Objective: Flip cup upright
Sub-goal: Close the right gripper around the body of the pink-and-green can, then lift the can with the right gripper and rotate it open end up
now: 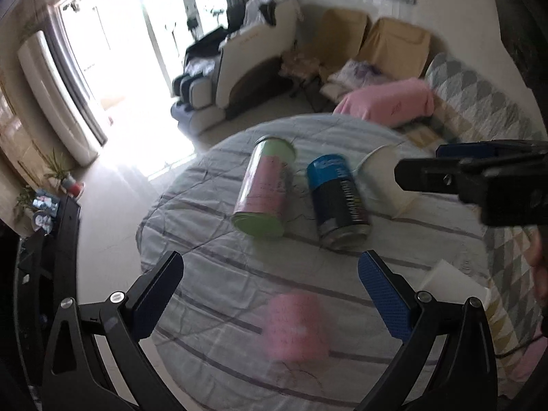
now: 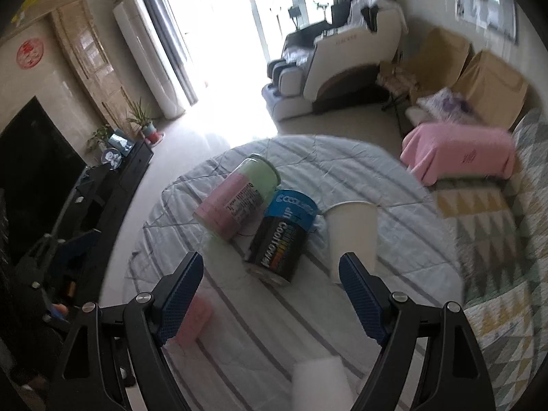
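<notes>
A white paper cup (image 1: 387,181) lies on its side on the round striped table (image 1: 219,294), also in the right wrist view (image 2: 352,236). Left of it lie a blue and black can (image 1: 337,202) (image 2: 279,239) and a pink and green can (image 1: 265,191) (image 2: 236,198). My left gripper (image 1: 270,281) is open above the table's near part, empty. My right gripper (image 2: 270,284) is open and empty, just short of the white cup; it shows from the side in the left wrist view (image 1: 441,171).
A blurred pink cup (image 1: 296,325) (image 2: 190,318) and a white cup (image 2: 320,382) stand near the front edge. A pink cushion (image 2: 459,157) and a patterned sofa (image 2: 496,257) are to the right. A TV stand (image 2: 102,191) is left.
</notes>
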`<state>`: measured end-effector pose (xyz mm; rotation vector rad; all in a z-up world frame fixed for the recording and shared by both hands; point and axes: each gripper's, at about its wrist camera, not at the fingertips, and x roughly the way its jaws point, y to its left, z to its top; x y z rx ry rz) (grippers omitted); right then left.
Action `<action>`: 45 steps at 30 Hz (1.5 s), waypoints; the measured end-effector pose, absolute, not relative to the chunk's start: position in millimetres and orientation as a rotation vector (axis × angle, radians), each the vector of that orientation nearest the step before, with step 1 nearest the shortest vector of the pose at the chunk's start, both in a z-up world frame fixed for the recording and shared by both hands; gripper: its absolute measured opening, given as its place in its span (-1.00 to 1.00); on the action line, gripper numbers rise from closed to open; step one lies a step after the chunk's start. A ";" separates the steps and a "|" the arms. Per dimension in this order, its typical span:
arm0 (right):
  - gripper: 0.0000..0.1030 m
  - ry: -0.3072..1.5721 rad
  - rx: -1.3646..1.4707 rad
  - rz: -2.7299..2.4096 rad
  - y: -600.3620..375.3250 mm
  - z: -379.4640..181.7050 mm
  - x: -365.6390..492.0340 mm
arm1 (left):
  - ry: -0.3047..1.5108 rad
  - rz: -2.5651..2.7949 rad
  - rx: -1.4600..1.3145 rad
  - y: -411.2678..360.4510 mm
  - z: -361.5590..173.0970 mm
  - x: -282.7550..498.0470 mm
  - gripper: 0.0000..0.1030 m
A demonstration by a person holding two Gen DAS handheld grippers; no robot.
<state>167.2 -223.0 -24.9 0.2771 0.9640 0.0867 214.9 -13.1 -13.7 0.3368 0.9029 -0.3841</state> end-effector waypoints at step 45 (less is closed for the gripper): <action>0.60 1.489 0.722 0.086 -215.0 -171.3 400.7 | 1.082 -0.416 0.291 -35.7 -97.1 356.5 1.00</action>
